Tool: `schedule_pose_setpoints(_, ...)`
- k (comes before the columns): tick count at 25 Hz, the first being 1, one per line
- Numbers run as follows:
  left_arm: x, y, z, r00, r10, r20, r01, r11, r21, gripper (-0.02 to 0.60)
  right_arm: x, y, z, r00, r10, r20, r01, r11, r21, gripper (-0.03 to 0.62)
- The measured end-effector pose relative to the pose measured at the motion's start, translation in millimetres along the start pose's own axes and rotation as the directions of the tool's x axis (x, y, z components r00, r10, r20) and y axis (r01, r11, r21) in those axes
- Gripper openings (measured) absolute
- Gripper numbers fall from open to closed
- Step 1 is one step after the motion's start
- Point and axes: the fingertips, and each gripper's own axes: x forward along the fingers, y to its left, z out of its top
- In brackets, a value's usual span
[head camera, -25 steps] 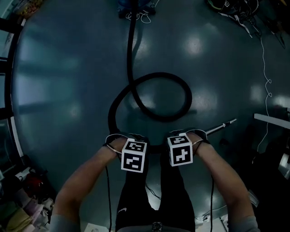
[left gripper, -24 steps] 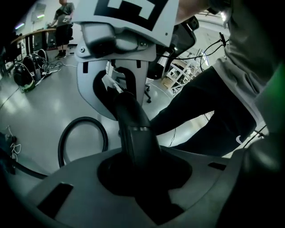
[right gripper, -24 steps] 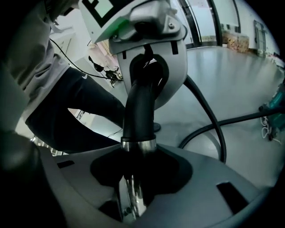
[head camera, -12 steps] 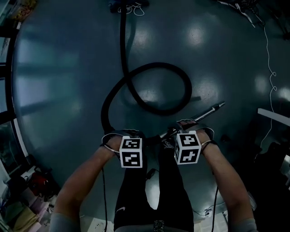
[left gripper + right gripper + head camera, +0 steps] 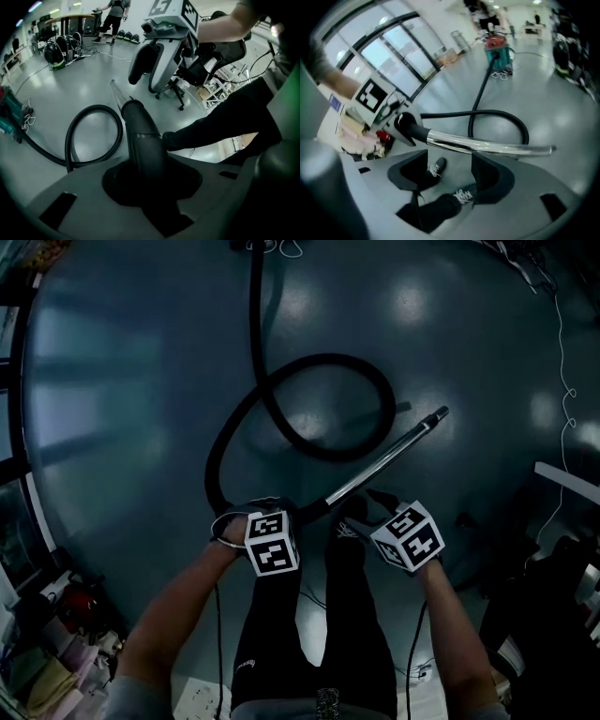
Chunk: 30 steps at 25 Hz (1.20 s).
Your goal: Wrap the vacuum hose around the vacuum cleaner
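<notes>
The black vacuum hose (image 5: 309, 409) lies in a loop on the grey floor and runs to the vacuum cleaner (image 5: 497, 44) at the far end. My left gripper (image 5: 272, 514) is shut on the hose's black curved handle (image 5: 143, 140). From the handle a shiny metal wand (image 5: 384, 456) slants up to the right. My right gripper (image 5: 361, 519) sits just below the wand. Its jaws have just been opening, and in the right gripper view the wand (image 5: 487, 146) crosses beyond the fingertips (image 5: 487, 164) with nothing between them.
The person's dark trousers and laced shoes (image 5: 461, 196) are right under both grippers. A white cable (image 5: 562, 409) trails along the floor at the right. Bags and clutter (image 5: 56, 634) sit at the lower left by the windows. Office chairs (image 5: 187, 79) stand behind.
The right gripper has let go of the wand, rolled over and opened its jaws. The wand's tip has swung up and to the left. The left gripper keeps its hold and has shifted slightly.
</notes>
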Motion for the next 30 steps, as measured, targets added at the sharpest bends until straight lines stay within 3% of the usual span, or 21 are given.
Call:
schedule_pose_setpoints(2, 0.4, 0.5, 4.7, 0.999, 0.023, 0.034, -0.022, 0.999, -0.047, 0.110, -0.7, -2.0, 8.2, 0.991, 0.024, 0.129, -0.056, 0.968, 0.245, 0.273)
schedule_pose_setpoints(5, 2.4, -1.1, 8.9, 0.995, 0.066, 0.069, -0.057, 0.992, -0.115, 0.110, 2.1, -4.4, 16.0, 0.966, 0.030, 0.259, -0.159, 0.854, 0.495, 0.273)
schedule_pose_setpoints(9, 6.8, -6.0, 20.8, 0.990, 0.092, 0.110, -0.071, 0.980, -0.188, 0.110, 15.2, -7.1, 20.4, 0.954, 0.013, 0.300, -0.211, 0.741, 0.638, 0.373)
schedule_pose_setpoints(14, 8.6, -12.9, 33.9, 0.981, 0.119, 0.153, -0.082, 0.970, -0.230, 0.110, 32.5, -21.1, 30.6, 0.948, -0.051, 0.315, -0.209, 0.647, 0.733, 0.380)
schedule_pose_setpoints(17, 4.3, -25.0, 43.9, 0.973, 0.117, 0.197, -0.064, 0.964, -0.258, 0.110, 44.8, -24.2, 25.2, 0.951, -0.021, 0.308, -0.239, 0.582, 0.777, 0.379)
schedule_pose_setpoints(18, 3.2, -29.0, 47.5, 0.970, 0.114, 0.213, -0.055, 0.963, -0.264, 0.110, 44.8, -25.0, 26.4, 0.949, -0.019, 0.316, -0.250, 0.569, 0.784, 0.377)
schedule_pose_setpoints(20, 2.5, -33.0, 53.1, 0.965, 0.106, 0.241, -0.036, 0.960, -0.278, 0.110, 40.5, -27.9, 31.3, 0.944, -0.041, 0.327, -0.249, 0.562, 0.789, 0.278)
schedule_pose_setpoints(22, 3.6, -35.4, 57.9, 0.961, 0.096, 0.260, -0.017, 0.956, -0.291, 0.112, 35.2, -29.6, 32.7, 0.939, -0.062, 0.339, -0.251, 0.552, 0.795, 0.247)
schedule_pose_setpoints(30, 8.9, -49.1, 78.1, 0.947, 0.068, 0.314, 0.019, 0.964, -0.265, 0.112, 11.5, -33.0, 26.1, 0.927, -0.098, 0.362, -0.246, 0.568, 0.785, 0.221)
